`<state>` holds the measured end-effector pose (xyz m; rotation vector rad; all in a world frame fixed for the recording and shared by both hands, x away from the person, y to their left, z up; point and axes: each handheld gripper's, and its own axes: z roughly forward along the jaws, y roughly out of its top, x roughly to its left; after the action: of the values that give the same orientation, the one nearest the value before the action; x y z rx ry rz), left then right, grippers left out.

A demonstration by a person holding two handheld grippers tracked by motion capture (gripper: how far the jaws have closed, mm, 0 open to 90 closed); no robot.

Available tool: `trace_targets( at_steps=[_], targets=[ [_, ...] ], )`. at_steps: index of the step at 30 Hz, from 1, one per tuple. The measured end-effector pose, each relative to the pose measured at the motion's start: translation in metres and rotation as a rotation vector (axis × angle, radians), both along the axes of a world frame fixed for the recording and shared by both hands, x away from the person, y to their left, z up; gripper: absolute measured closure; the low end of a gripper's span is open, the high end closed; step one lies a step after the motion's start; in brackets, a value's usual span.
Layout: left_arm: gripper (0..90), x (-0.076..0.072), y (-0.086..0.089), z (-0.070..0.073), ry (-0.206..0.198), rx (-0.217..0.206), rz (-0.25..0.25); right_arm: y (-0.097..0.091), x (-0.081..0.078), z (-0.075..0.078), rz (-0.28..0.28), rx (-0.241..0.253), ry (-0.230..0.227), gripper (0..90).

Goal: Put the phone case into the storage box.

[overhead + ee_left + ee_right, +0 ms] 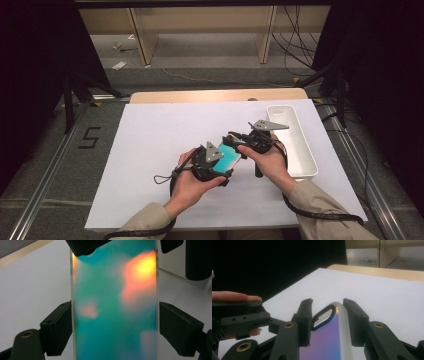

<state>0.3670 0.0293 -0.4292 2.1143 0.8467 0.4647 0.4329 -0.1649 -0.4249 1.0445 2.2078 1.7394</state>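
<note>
Teal phone (229, 156) held above the white table (150, 150) near its middle, left gripper (216, 161) clamped across its sides, right gripper (243, 145) pinching its far end (jaws narrow), white tray (300, 145) right.

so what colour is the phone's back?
Iridescent teal with orange-pink patches; the phone shows it best in the left gripper view.

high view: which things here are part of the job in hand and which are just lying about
In the job:
- phone with the teal, iridescent face, held between both grippers above the table
- left gripper, jaws clamped on the phone's long edges
- right gripper, jaws around the phone's camera end

Lying about:
- white tray, at the right of the table
- white table mat
</note>
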Motion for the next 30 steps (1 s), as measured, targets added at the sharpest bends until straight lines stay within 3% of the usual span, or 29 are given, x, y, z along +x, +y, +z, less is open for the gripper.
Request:
trace_targets(
  at_steps=[9, 17, 23, 24, 25, 28, 30],
  targets=[
    [17.2, 0.0, -0.001, -0.002, 0.002, 0.009, -0.003, 0.0, -0.002, 0.002, -0.007, 0.028, 0.01, 68.3],
    [17.1, 0.0, -0.003, -0.002, -0.024, 0.032, -0.01, 0.002, -0.006, 0.007, 0.002, 0.066, 0.009, 74.4],
    [16.8, -0.002, -0.004, 0.0, -0.045, 0.027, -0.021, 0.003, -0.013, 0.015, 0.002, 0.134, 0.047, 79.7],
    [22.1, -0.002, -0.002, 0.001, -0.053, 0.04, -0.021, 0.003, -0.015, 0.017, 0.012, 0.143, 0.048, 80.3],
    [27.3, -0.001, 0.0, 0.002, -0.061, 0.029, -0.018, 0.004, -0.016, 0.02, 0.017, 0.116, 0.027, 80.4],
    [22.2, 0.002, 0.004, 0.003, -0.037, -0.038, -0.026, 0.003, -0.017, 0.025, 0.035, 0.125, 0.013, 80.4],
    [21.7, 0.003, 0.008, 0.003, -0.046, -0.047, -0.028, 0.001, -0.016, 0.027, 0.035, 0.105, -0.007, 80.4]
  ],
)
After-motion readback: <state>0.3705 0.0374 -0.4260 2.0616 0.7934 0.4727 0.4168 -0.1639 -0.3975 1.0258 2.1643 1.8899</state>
